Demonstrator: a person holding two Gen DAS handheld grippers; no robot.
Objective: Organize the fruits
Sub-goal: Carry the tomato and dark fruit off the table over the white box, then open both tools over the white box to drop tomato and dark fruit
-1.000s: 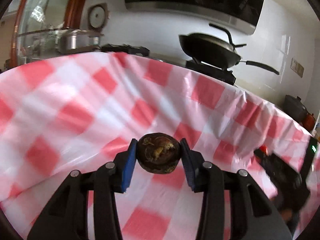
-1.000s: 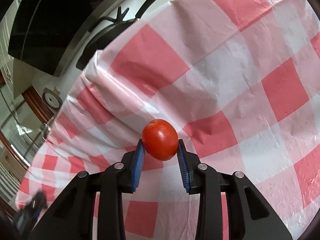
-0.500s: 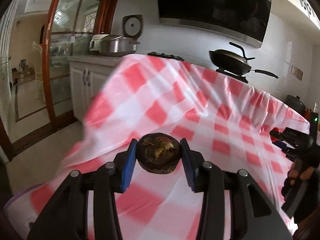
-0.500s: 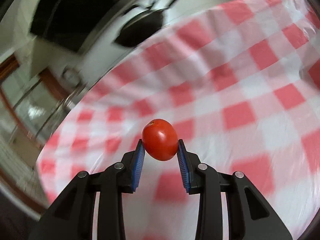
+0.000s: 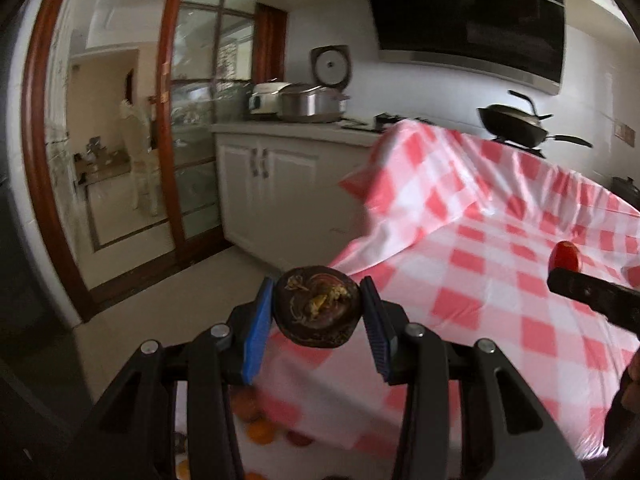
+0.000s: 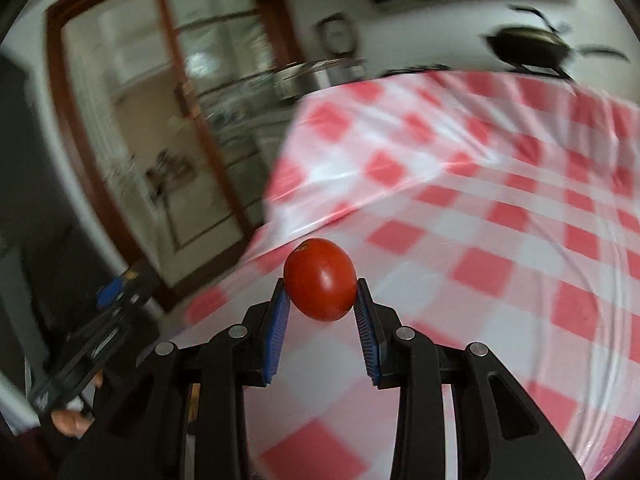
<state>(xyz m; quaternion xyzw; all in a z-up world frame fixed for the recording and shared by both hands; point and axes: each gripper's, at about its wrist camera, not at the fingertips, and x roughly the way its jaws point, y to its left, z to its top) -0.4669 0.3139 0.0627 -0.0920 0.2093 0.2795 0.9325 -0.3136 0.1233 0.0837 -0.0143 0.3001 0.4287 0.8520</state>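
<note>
Now, left wrist view: the left gripper (image 5: 318, 314) is clamping a dark brown, round, wrinkled fruit (image 5: 318, 312) between its blue pads, held in the air off the edge of the red-and-white checked plastic tablecloth (image 5: 500, 272). A second ago the cloth was filling this view; now floor and white cabinets (image 5: 264, 184) are showing, with blurred orange fruits (image 5: 256, 420) lying low beneath.

Right wrist view: the right gripper (image 6: 322, 308) is pinching a smooth red oval tomato (image 6: 320, 279), above the cloth's near edge, swinging the same way. Both loads are probably heading for the pile below.
</note>
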